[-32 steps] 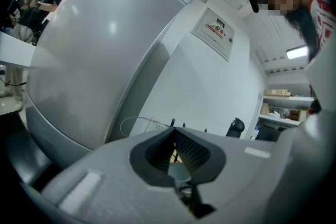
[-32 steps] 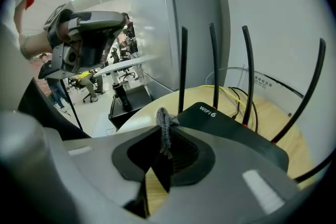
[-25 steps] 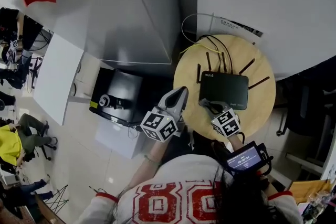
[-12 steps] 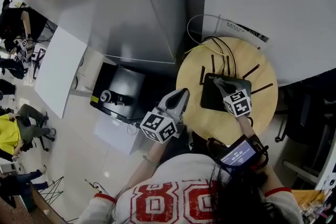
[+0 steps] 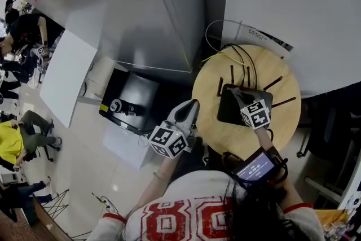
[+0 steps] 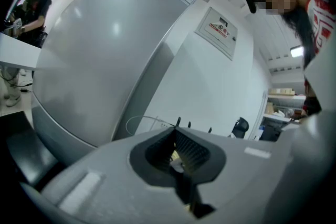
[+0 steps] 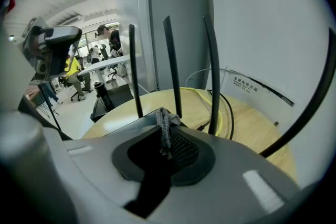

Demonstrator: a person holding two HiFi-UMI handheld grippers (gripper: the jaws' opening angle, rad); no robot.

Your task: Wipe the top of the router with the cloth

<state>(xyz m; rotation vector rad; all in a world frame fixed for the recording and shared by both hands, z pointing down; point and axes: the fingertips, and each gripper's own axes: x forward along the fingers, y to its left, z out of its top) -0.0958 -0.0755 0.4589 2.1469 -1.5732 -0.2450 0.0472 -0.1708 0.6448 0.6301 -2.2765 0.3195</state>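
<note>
right gripper (image 5: 241,97): jaws clenched on a fold of grey knitted cloth (image 7: 164,128); it sits over the router's top, pointing to the far side.
cloth: bunched between those jaws, its end poking out just in front of the antennas' feet.
router: flat black plastic router (image 5: 230,114) with thin black antennas (image 7: 168,60) along its far edge; it lies at the middle of the counter.
counter: round pale wooden counter (image 5: 282,121).
cables: a yellow cable (image 5: 217,55) and black cables (image 5: 241,55) run off the router's far side.
left gripper (image 5: 189,107): held just off the counter's left edge, jaws pressed together with nothing between them.
floor: a black boxy device (image 5: 127,100) stands left of the counter.
</note>
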